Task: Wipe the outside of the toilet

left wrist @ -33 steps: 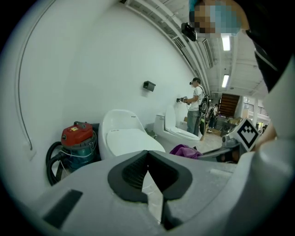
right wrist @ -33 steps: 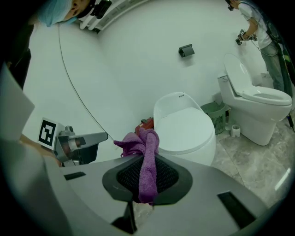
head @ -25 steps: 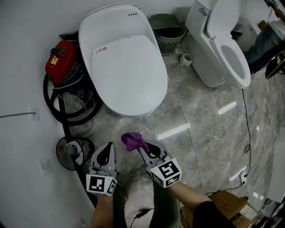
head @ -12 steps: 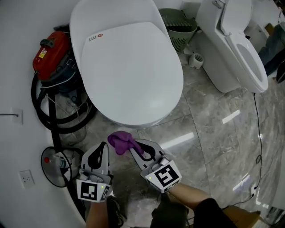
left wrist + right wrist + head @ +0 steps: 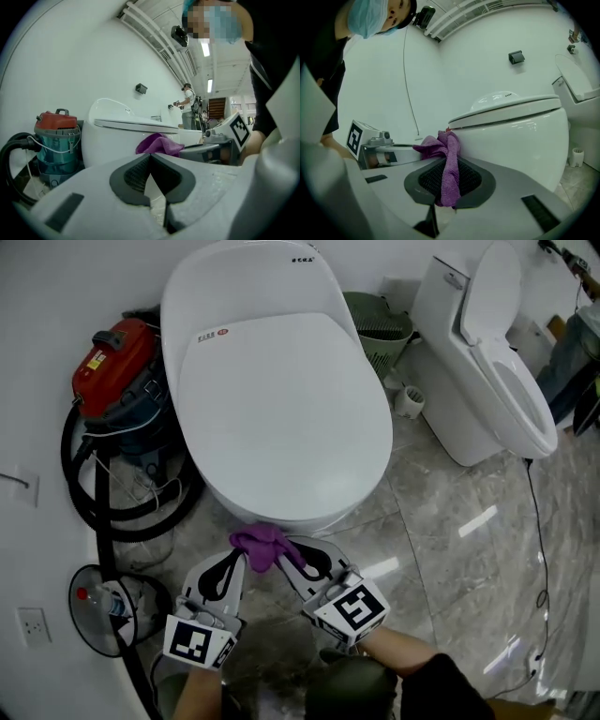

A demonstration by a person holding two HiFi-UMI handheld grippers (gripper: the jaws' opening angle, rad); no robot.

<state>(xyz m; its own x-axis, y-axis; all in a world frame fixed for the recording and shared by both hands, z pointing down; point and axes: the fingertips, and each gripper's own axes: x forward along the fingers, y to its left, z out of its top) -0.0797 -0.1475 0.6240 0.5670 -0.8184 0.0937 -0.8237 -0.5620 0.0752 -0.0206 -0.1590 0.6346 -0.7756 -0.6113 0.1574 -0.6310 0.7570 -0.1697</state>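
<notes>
My right gripper (image 5: 287,555) jaws pinch the purple cloth (image 5: 260,543), which I think touches the toilet (image 5: 281,409) front just ahead; left gripper (image 5: 235,563) jaws pressed together alongside.

Right hand-held gripper (image 5: 284,557) moved forward; its purple cloth (image 5: 260,542) now sits against the toilet (image 5: 281,409) front edge. Left hand-held gripper (image 5: 234,564) advanced alongside.

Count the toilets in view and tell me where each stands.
2. One toilet, lid shut, stands in the middle beside the red vacuum, just ahead of the purple cloth. The other toilet, lid raised, stands at the right past the green basket.
</notes>
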